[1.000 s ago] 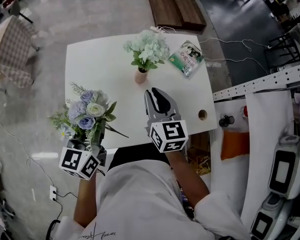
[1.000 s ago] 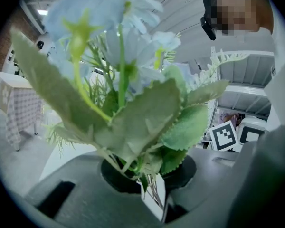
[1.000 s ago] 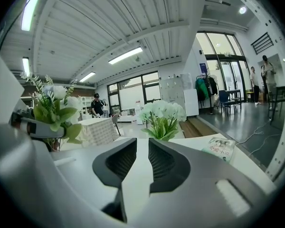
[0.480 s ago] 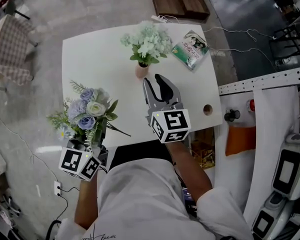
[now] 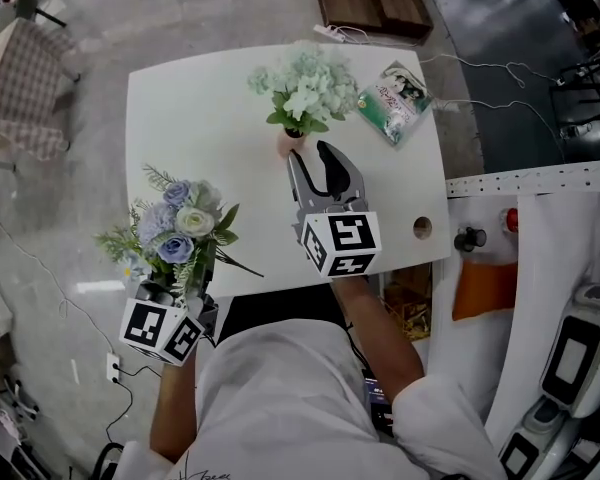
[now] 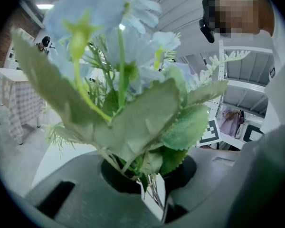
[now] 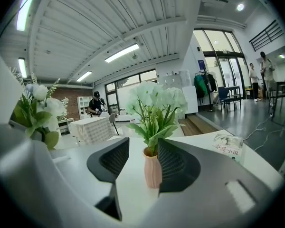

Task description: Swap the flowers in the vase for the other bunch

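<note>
A small pink vase (image 5: 286, 144) (image 7: 152, 169) stands on the white table (image 5: 200, 98) and holds a bunch of pale green-white flowers (image 5: 305, 86) (image 7: 156, 103). My right gripper (image 5: 315, 161) (image 7: 140, 161) points at the vase just short of it; its jaws are opening, and the vase shows beyond the gap, close to the right pad. Off the table's near left edge my left gripper (image 5: 183, 286) (image 6: 147, 184) is shut on the stems of a blue and white bunch (image 5: 175, 230) (image 6: 128, 94), held upright.
A green printed packet (image 5: 398, 102) (image 7: 228, 146) lies at the table's far right corner. The table has a round hole (image 5: 422, 228) near its right edge. A white shelf frame (image 5: 530, 178) stands to the right, a checked-cloth table (image 5: 25, 88) to the left.
My right gripper has moved forward toward the vase and its jaws have spread wider. The left gripper with the blue bunch has hardly moved.
</note>
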`<state>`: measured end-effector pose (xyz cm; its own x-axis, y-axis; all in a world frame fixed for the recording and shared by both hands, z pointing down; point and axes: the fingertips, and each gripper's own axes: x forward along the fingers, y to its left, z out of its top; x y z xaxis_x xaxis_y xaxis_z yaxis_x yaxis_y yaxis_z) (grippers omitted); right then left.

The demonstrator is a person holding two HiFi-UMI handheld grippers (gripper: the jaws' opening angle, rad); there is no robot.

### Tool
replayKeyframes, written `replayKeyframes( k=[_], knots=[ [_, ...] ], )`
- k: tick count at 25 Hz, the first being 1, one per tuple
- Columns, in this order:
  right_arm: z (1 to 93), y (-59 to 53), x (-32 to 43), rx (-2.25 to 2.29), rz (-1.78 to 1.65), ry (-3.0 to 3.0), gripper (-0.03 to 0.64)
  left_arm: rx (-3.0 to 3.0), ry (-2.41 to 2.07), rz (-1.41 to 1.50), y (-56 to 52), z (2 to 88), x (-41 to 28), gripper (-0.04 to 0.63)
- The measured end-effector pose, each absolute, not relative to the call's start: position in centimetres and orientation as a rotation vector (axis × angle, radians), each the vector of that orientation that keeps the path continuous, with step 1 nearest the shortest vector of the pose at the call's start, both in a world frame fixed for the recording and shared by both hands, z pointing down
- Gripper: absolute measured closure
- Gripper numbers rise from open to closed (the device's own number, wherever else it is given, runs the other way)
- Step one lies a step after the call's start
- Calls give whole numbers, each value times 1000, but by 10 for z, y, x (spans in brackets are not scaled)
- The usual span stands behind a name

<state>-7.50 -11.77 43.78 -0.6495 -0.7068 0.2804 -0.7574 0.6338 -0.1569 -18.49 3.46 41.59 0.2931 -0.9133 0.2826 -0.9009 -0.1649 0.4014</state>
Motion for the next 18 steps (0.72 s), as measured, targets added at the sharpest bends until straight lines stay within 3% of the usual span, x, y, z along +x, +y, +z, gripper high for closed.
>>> replayKeyframes(
  k=[18],
  knots=[
    [470,-148,-82,1157,459,-2646,416,1996,-1663,-13,18,432,-185,545]
  ],
)
